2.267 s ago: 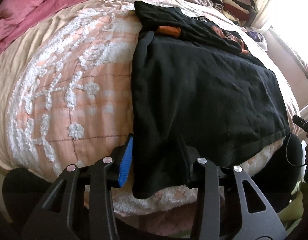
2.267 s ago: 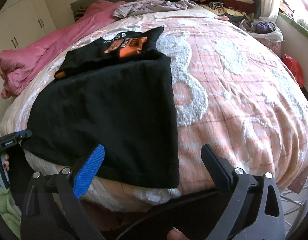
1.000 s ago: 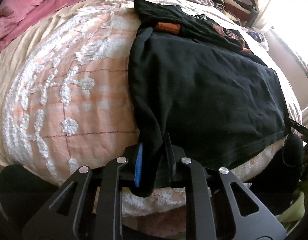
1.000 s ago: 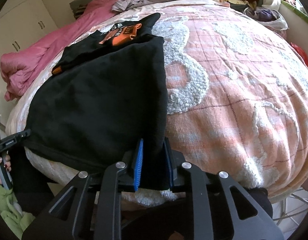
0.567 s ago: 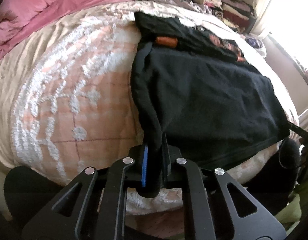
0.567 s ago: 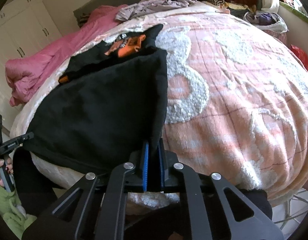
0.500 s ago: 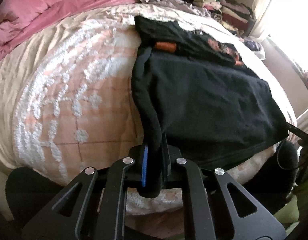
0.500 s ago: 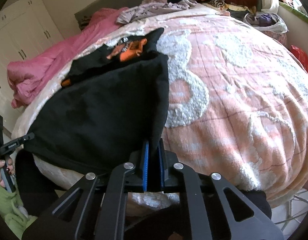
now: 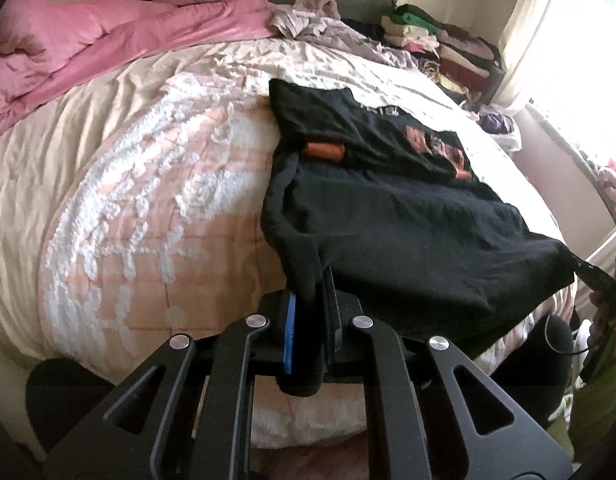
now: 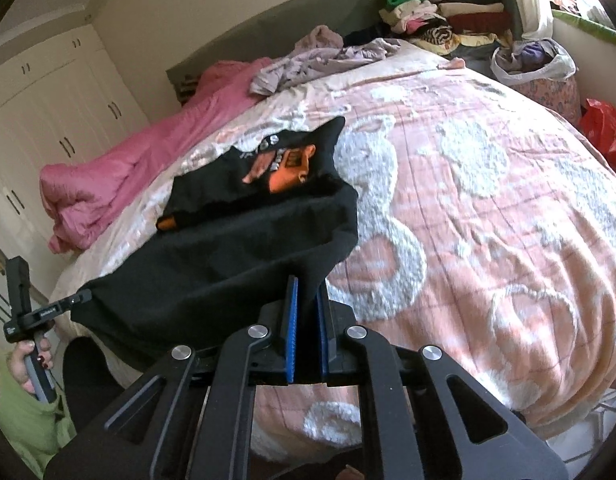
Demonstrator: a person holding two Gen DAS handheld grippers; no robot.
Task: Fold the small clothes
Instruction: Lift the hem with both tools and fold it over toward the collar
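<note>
Black garment [image 9: 408, 240]: plain black, orange and white print [image 10: 284, 166] at its far end, orange cuff [image 9: 324, 151] at 12 o'clock from the left gripper [image 9: 308, 320]. Both grippers were black; left one had a blue pad [image 9: 290, 330] on one finger, right gripper [image 10: 306, 328] had blue pads [image 10: 292, 328] on both. Bedspread [image 10: 488, 208]: peach-pink with thin grid lines and tufted white motifs. Quilt [image 9: 108, 36] at 10 o'clock: solid pink. Crumpled garment [image 10: 320, 60] at 12: pale lilac. Clothes stack [image 10: 440, 12] at 1 o'clock: green, cream, maroon, leopard print. Bag [image 10: 604, 132] at 3: red. Sleeve [image 10: 24, 420] at 8: lime green.
</note>
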